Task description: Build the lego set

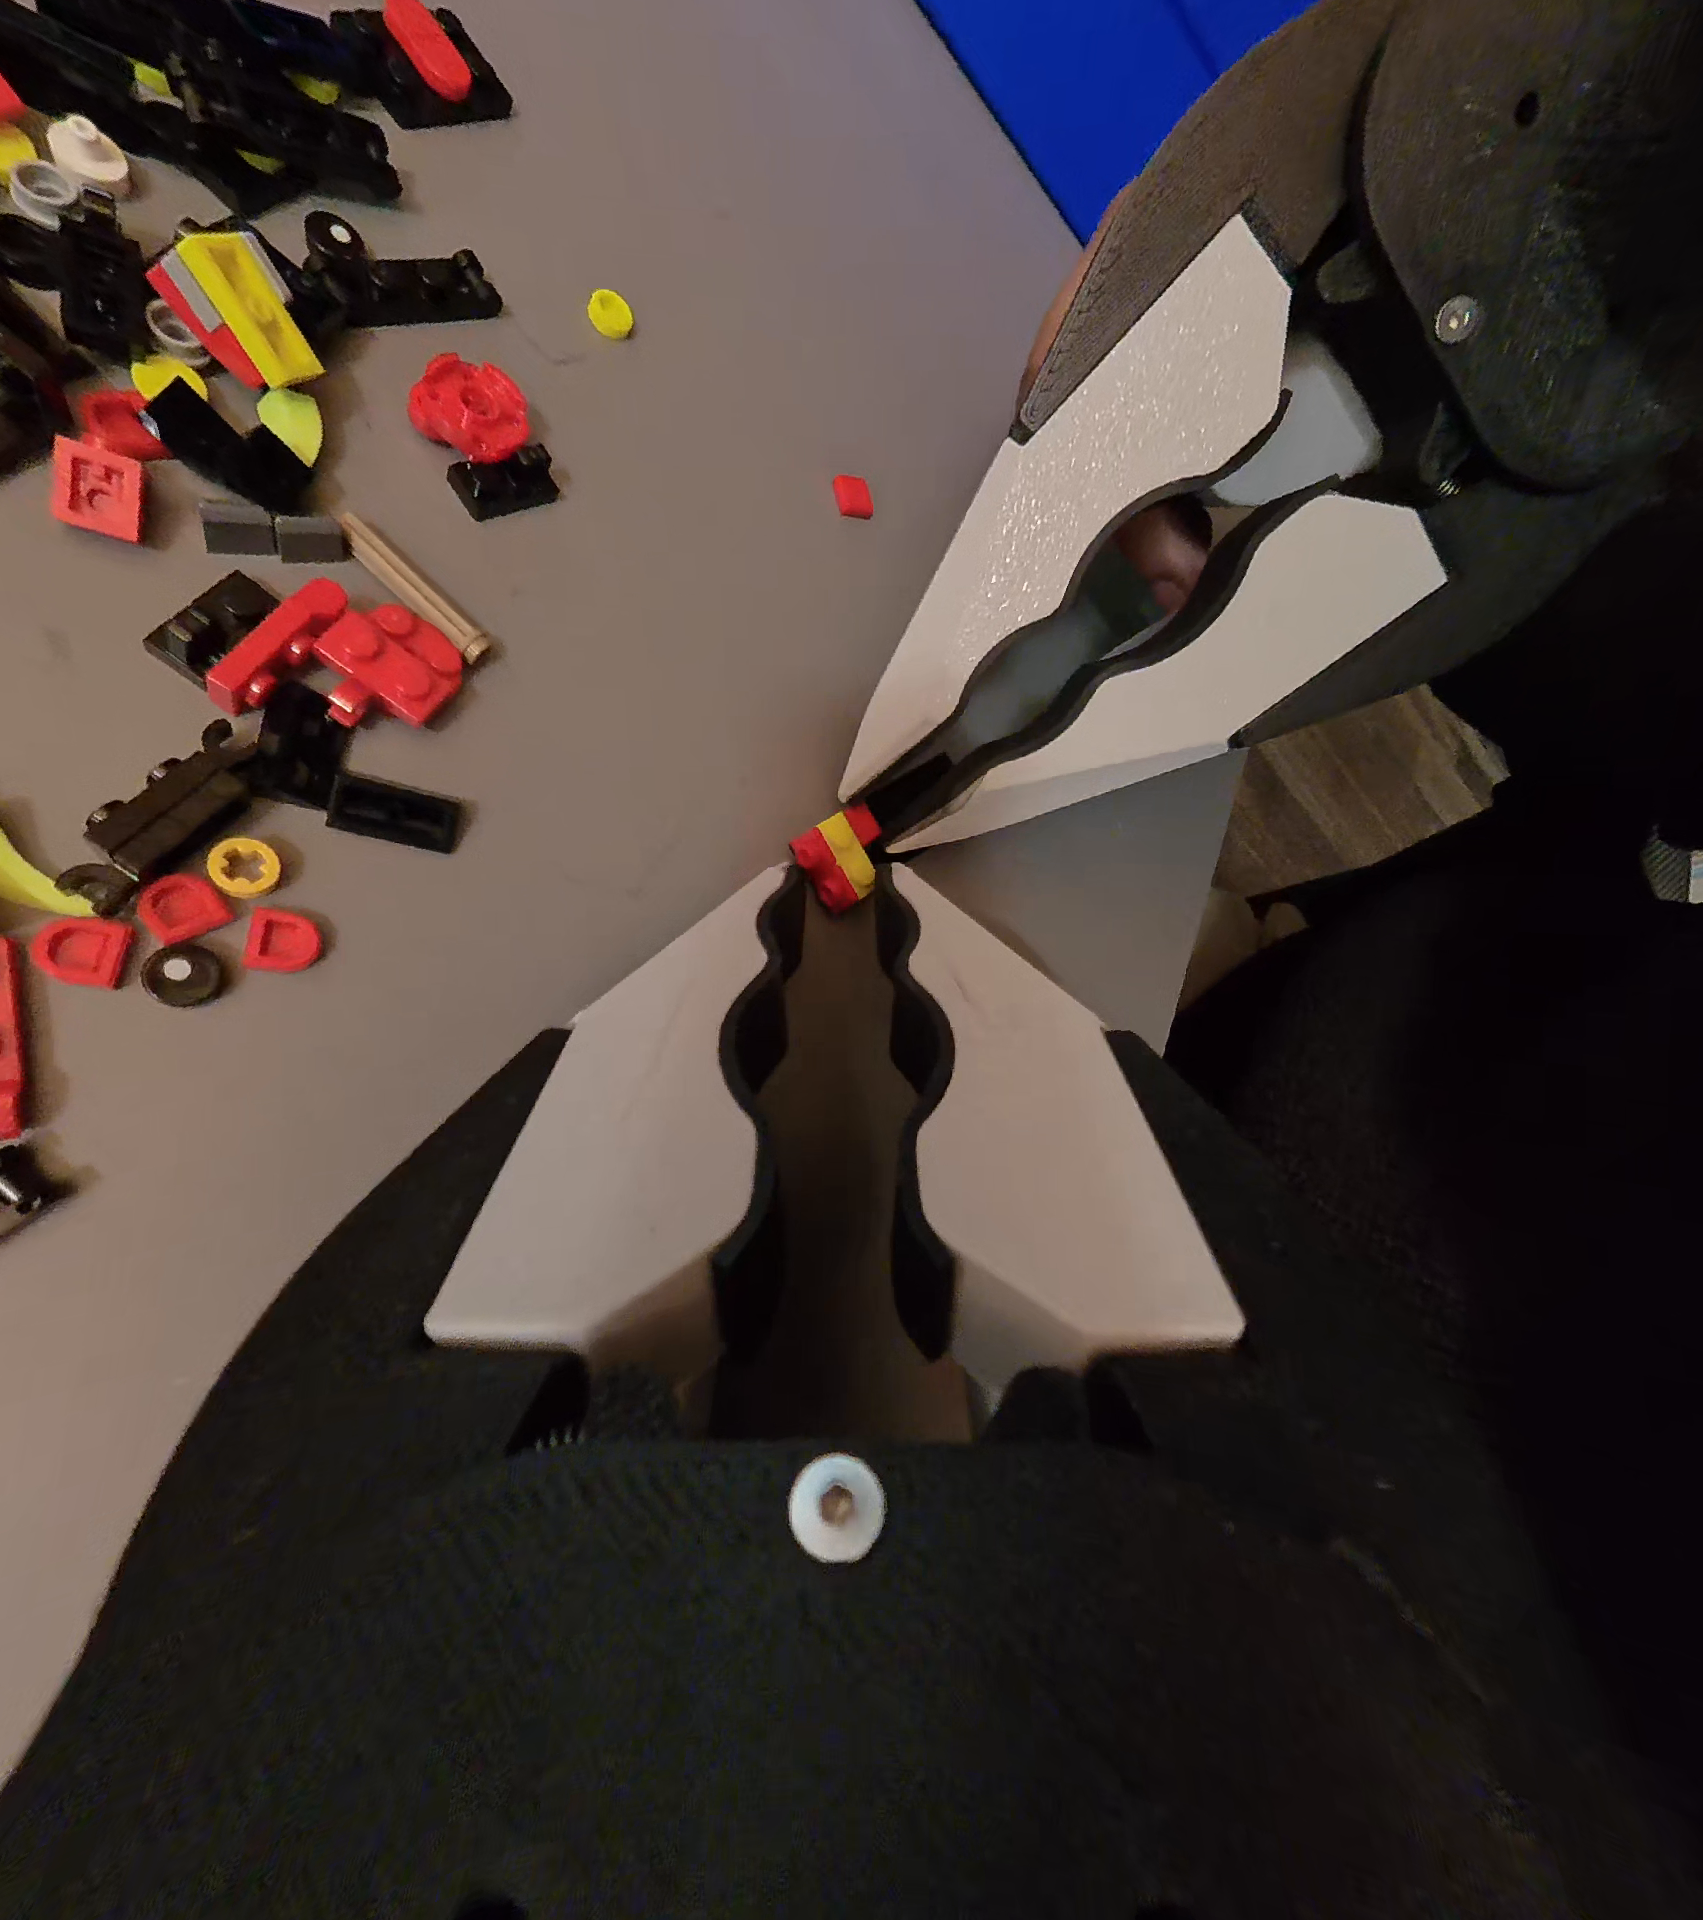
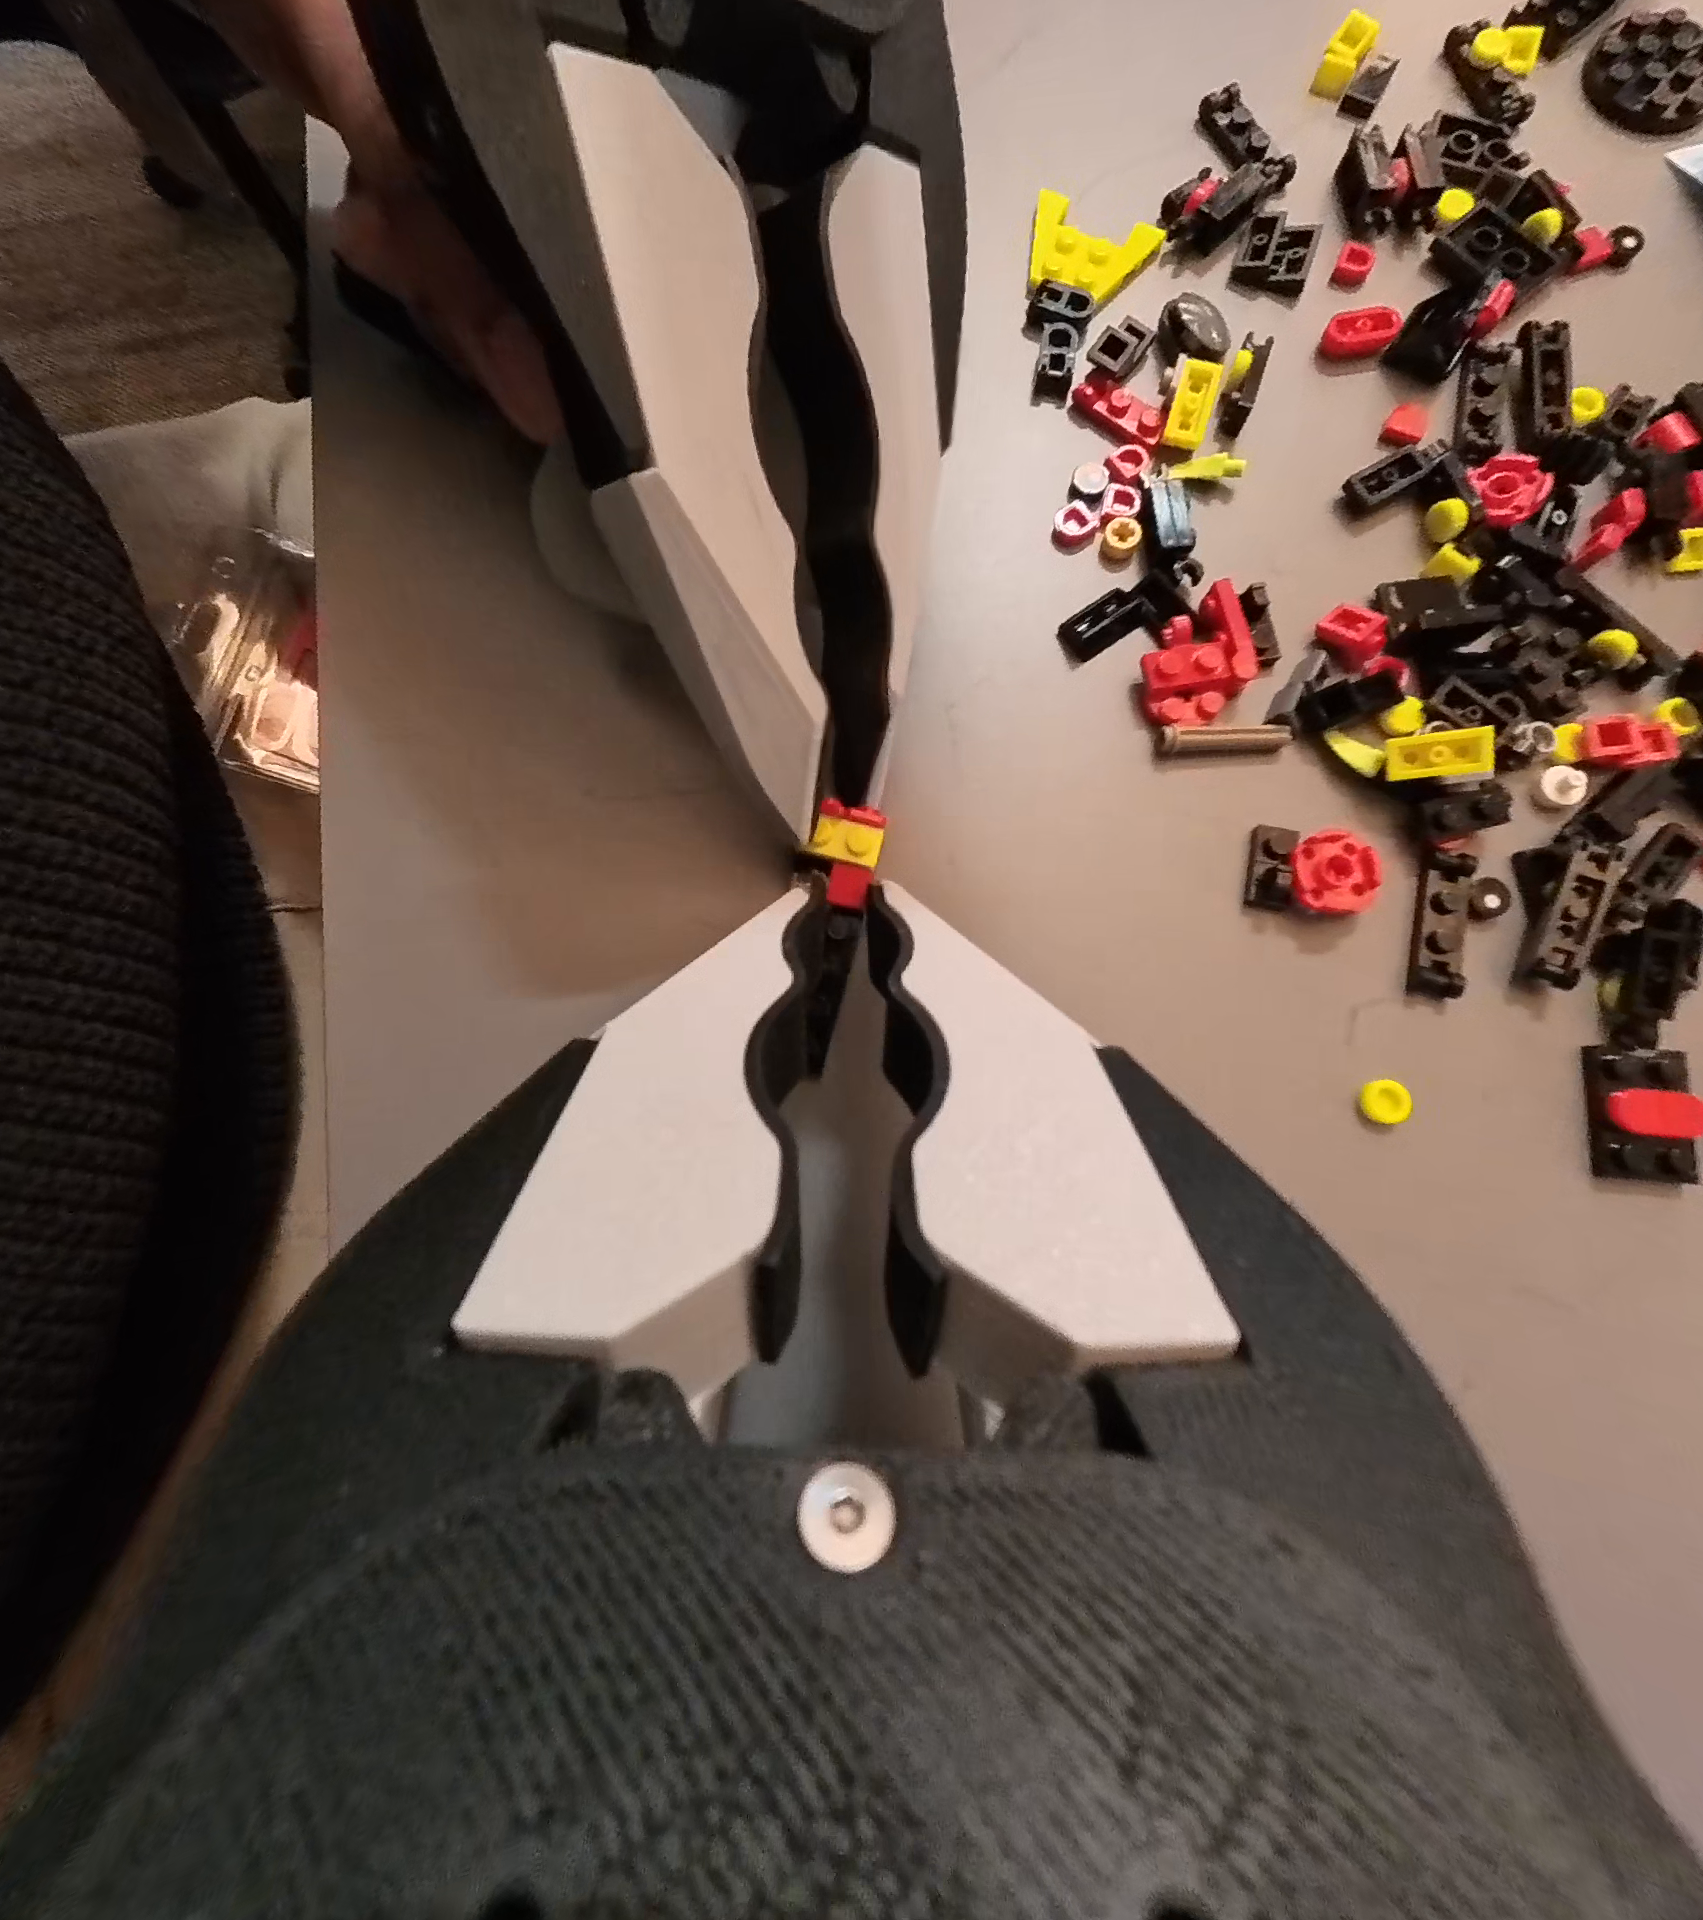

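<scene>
A small red and yellow brick stack (image 1: 836, 857) sits between the tips of my left gripper (image 1: 834, 885), which is shut on it. My right gripper (image 1: 894, 821) comes in from the upper right, shut on a thin black piece (image 1: 914, 790) that meets the stack. In the right wrist view, my right gripper (image 2: 842, 909) holds the black piece (image 2: 829, 971) with a red part (image 2: 847, 888) at its end. That part is pressed against the yellow and red stack (image 2: 849, 836), held by the left gripper (image 2: 852, 800) from above. Both grippers are held above the grey table (image 1: 701, 208), near its edge.
A pile of loose black, red and yellow pieces (image 2: 1512, 582) lies on the table and also shows in the left wrist view (image 1: 203, 416). A yellow round tile (image 1: 610, 313) and a small red tile (image 1: 852, 496) lie apart. A clear plastic bag (image 2: 255, 665) lies below the table edge. A person's dark sleeve (image 2: 26, 831) is at left. Left and right tips are no more than a few centimetres apart. My right gripper's tips are some 8 centimeters from the small red tile (image 1: 852, 496).
</scene>
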Demonstrator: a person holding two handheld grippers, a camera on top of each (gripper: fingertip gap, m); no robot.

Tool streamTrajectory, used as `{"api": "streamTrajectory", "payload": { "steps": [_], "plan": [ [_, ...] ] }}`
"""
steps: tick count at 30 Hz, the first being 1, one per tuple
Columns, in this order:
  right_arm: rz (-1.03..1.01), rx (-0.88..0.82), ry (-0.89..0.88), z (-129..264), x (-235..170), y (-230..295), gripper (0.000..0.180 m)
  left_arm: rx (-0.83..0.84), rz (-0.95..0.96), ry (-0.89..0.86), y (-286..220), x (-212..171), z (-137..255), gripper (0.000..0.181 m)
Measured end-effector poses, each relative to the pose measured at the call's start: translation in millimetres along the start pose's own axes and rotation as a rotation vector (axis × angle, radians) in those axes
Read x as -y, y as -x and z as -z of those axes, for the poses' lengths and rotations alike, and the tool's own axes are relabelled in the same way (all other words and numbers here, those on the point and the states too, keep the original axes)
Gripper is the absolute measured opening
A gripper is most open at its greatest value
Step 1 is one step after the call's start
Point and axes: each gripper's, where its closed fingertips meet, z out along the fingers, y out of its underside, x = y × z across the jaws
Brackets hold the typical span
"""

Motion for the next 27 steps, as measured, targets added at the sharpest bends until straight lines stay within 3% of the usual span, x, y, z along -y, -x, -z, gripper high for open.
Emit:
{"api": "streamTrajectory", "payload": {
  "steps": [10,15,27],
  "plan": [
    [0.002,0.003,-0.002,-2,1,3,0.005,0.02,0.154,-0.037,5,9,-1,0.016],
    [0.024,-0.021,0.006,-3,1,2,0.005,0.037,0.158,-0.009,3,6,-3,0.01],
    [0.043,-0.036,0.006,-3,2,3,0.005,0.026,0.164,0.089,-8,-12,7,0.016]
  ]
}}
